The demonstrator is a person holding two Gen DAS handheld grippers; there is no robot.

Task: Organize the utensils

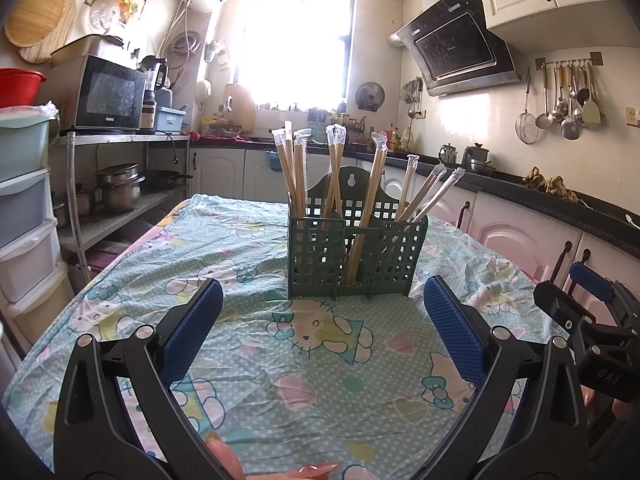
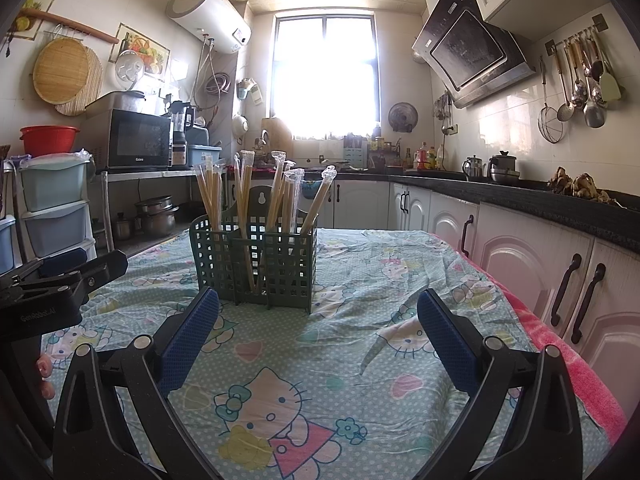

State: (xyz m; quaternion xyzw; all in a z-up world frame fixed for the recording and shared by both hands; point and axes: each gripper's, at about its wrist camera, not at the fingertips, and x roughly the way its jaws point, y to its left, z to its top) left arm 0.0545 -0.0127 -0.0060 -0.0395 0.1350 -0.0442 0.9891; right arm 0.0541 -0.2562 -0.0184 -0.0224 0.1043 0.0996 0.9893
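Ahead, gridded green plastic caddy (image 1: pixel 352 254) of wrapped wooden chopsticks (image 1: pixel 294 168); both grippers' ribbed jaws released.

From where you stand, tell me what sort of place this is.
A home kitchen, most likely: a range hood over dark counters, ladles hanging on a wall rail, a microwave on a shelf, and a table with a cartoon-print cloth.

Strong daylight enters through the rear window (image 1: pixel 296 44), which is blown out to white in both views. Glare washes the wall tiles (image 1: pixel 472 116) beside it. Fisheye bending and dark vignetting mark the frame edges. Focus is sharp throughout.
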